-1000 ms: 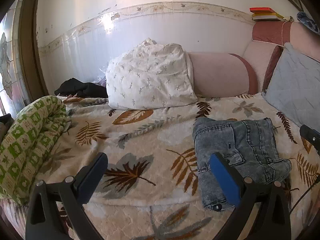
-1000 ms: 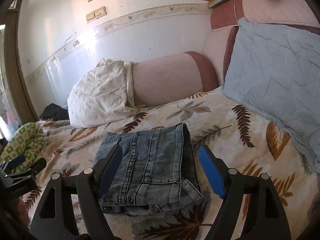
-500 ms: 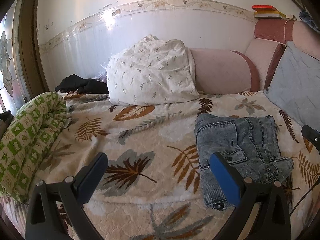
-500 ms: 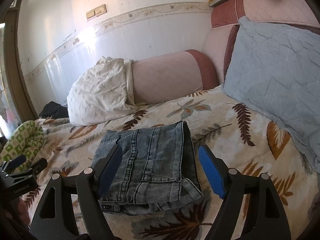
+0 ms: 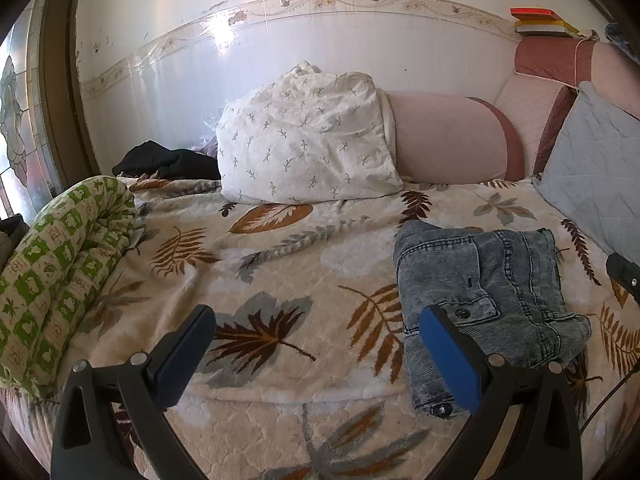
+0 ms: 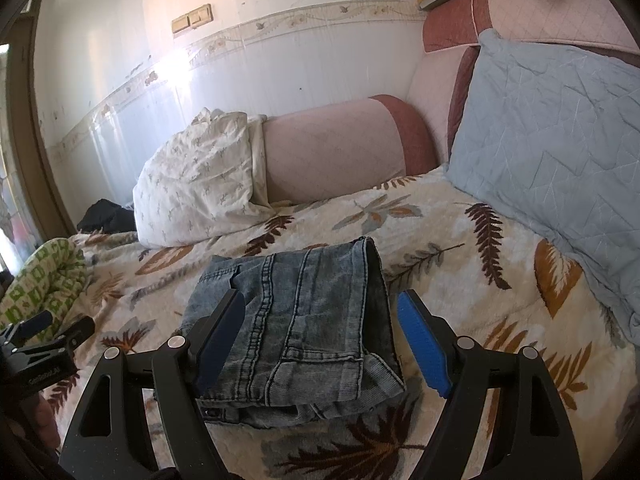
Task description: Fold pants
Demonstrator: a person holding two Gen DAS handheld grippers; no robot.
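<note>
Little has shifted in the last second: both cameras have tipped slightly, so the faded blue denim pants [image 6: 296,328], folded into a thick rectangular bundle, sit a touch lower in each view, and the bundle itself has not changed shape. It lies on the cream fleece blanket with brown leaf print [image 5: 280,264], near the pale blue quilted cushion [image 6: 552,152] and well apart from the white sprigged pillow [image 5: 308,140].

The right gripper [image 6: 320,340] hangs just above the bundle's near edge, jaws spread wide and empty. The left gripper [image 5: 316,344] is equally wide and empty, off to the bundle's left over bare blanket.

The fold looks essentially finished. Any tidying is best done by pressing the loose lower layers flat, not by lifting a corner.
</note>
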